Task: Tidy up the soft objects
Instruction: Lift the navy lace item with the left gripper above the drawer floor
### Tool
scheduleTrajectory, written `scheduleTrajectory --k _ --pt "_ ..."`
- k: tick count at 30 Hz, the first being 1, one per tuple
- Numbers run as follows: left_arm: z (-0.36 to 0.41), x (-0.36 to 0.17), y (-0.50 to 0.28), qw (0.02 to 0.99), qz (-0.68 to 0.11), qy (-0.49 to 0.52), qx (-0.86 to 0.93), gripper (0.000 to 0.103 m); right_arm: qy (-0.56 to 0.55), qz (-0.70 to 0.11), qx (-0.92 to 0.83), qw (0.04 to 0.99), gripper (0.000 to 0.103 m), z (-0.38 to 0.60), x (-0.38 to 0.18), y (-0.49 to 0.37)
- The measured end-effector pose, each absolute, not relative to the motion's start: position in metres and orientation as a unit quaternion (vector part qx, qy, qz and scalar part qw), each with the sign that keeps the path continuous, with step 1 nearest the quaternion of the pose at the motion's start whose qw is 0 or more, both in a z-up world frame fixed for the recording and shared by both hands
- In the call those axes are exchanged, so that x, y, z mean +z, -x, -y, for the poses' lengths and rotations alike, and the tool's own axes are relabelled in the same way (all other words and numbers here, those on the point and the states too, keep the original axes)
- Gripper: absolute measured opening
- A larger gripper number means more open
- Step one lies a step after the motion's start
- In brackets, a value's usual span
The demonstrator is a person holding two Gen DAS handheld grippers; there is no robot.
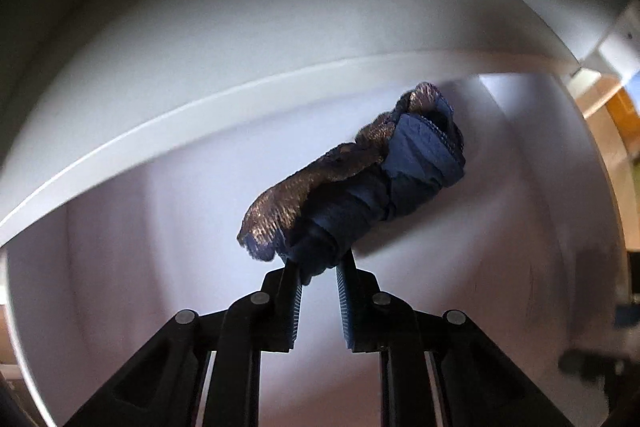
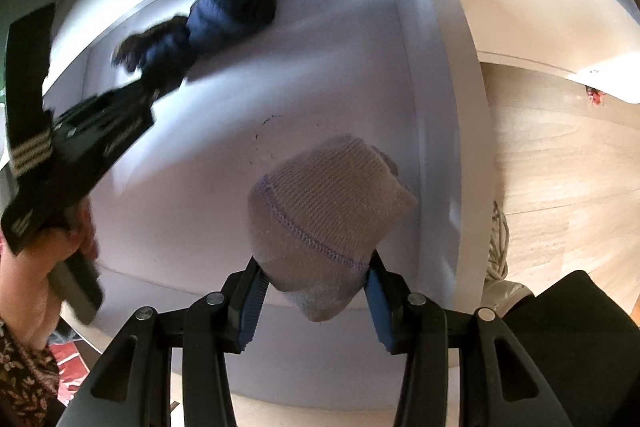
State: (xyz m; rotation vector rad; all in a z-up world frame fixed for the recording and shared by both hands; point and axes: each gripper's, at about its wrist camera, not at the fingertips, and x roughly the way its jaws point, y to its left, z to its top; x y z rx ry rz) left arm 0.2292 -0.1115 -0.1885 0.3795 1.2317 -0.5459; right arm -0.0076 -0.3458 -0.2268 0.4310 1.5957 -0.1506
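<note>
My left gripper (image 1: 318, 267) pinches the limp, light navy-and-bronze fabric bundle (image 1: 360, 179) by one end, while my right gripper (image 2: 316, 285) clasps the squashy beige knitted hat (image 2: 324, 215) at its brim.

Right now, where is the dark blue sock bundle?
The dark blue sock bundle is pinched at one end by the left gripper over the white drawer floor, far across from the grey sock bundle in the right gripper.

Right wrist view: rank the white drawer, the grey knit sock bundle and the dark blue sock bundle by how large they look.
1. White drawer
2. Grey knit sock bundle, though it is nearest the camera, so its lead is unsure
3. Dark blue sock bundle
</note>
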Motion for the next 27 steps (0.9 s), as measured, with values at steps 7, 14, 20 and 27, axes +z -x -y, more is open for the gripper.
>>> scheduleTrajectory --k 7,14,20,27 --pt "0.077 -0.190 -0.199 0.684 -0.627 -0.272 -0.253 0.024 -0.205 -0.710 -0.070 0.670 0.046 0.352 -0.233 0.007" --pt "0.073 -0.170 -0.162 0.679 -0.574 -0.367 -0.275 0.075 -0.201 -0.706 -0.068 0.675 0.046 0.353 -0.237 0.006" --pt "0.087 -0.158 -0.160 0.735 -0.465 -0.413 -0.269 0.085 -0.192 -0.705 -0.075 0.679 0.046 0.350 -0.226 0.006" --pt "0.085 -0.191 -0.172 0.705 -0.515 -0.397 -0.283 0.058 -0.166 -0.701 -0.085 0.689 0.046 0.344 -0.222 0.008"
